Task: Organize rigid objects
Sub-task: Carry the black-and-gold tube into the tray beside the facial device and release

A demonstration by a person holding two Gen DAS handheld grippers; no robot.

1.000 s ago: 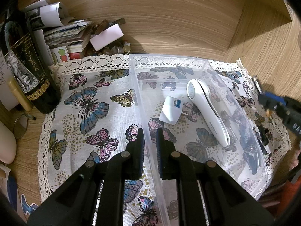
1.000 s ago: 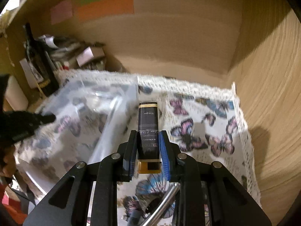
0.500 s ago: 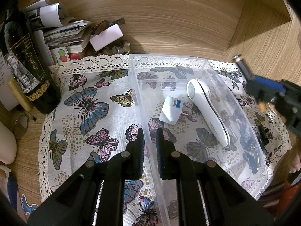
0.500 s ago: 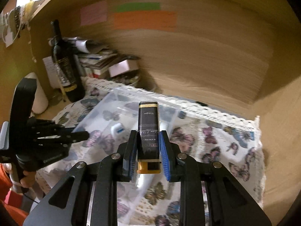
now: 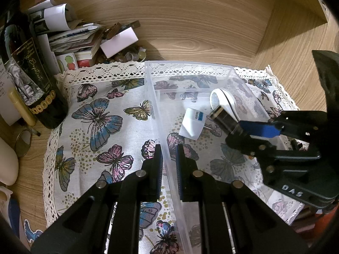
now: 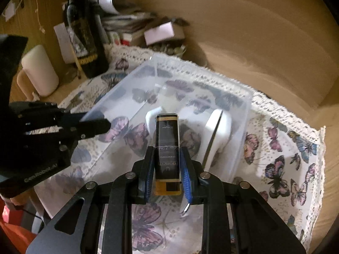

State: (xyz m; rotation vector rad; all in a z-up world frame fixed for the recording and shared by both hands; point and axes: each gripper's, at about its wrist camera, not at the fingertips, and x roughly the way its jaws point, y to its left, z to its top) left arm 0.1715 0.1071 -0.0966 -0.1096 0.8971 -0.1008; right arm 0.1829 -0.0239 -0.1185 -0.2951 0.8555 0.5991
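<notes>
Fingers of the right gripper [image 6: 167,169] clench a dark rectangular bottle with an amber base [image 6: 167,146], held above the clear plastic bin [image 5: 211,67]. Ahead of its tip lie a white handheld device [image 6: 218,131] and, apparently, a small white adapter [image 5: 191,124]. The left gripper [image 5: 168,165] pinches the bin's near wall.

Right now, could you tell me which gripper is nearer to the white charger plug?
Right. The right gripper hovers beside the plug inside the clear bin; the left gripper clamps the bin's wall.
</notes>
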